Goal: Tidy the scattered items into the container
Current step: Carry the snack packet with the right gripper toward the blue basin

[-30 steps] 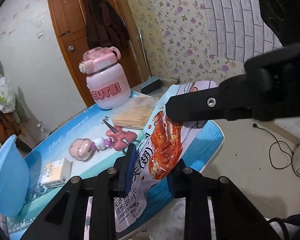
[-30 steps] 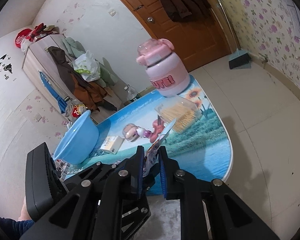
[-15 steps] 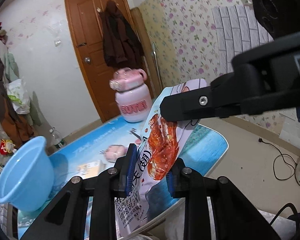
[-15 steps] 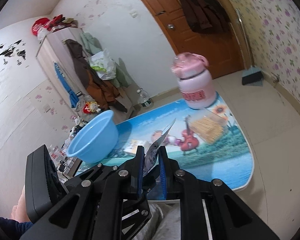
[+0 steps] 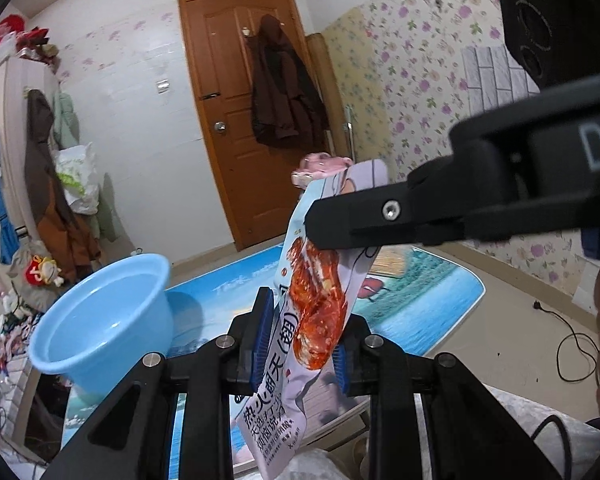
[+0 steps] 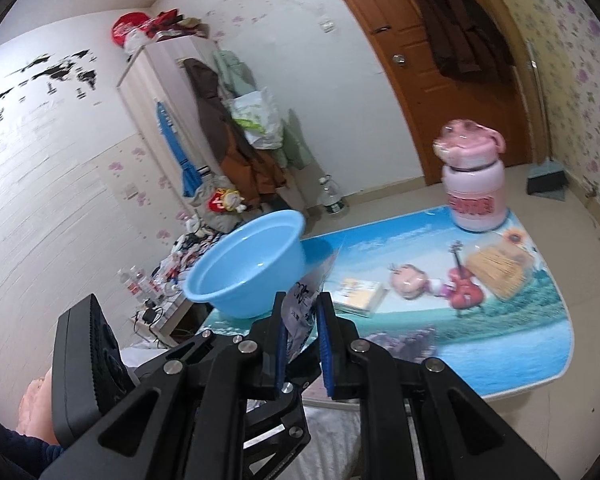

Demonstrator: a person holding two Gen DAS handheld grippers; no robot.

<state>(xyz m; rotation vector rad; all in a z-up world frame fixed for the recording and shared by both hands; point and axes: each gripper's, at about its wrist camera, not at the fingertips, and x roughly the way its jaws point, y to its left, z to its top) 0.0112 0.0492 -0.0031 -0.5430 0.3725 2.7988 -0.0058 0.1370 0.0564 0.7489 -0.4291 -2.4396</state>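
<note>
Snack packet (image 5: 312, 320) was up off the table (image 6: 480, 344) by this point, pinched at both ends: our left claw (image 5: 300, 344) squeezed its lower half between the blue pads, and our right claw (image 6: 302, 340) was clamped on the top edge, reaching in from the side in the left view. Neither claw had let its grip change.

What changed over the last second: both hands swung the packet up and over toward the blue basin (image 6: 244, 272). A second earlier the left view was mostly table clutter with the basin barely peeking in at the edge; now the basin sat big and open just beside the packet, and looked empty inside as far as we could see. So we figured we were mid-carry, pretty close to the drop.

Everything else was sitting on the table waiting: the pink bottle (image 6: 474, 188) at the far end, the pack of sticks (image 6: 496, 272), the pink toy (image 6: 408, 286) with the little red violin (image 6: 462, 290), and the small yellowish box (image 6: 358, 294) nearest the basin. Our guess was that this was the first item of several, so lots of tidying left.
</note>
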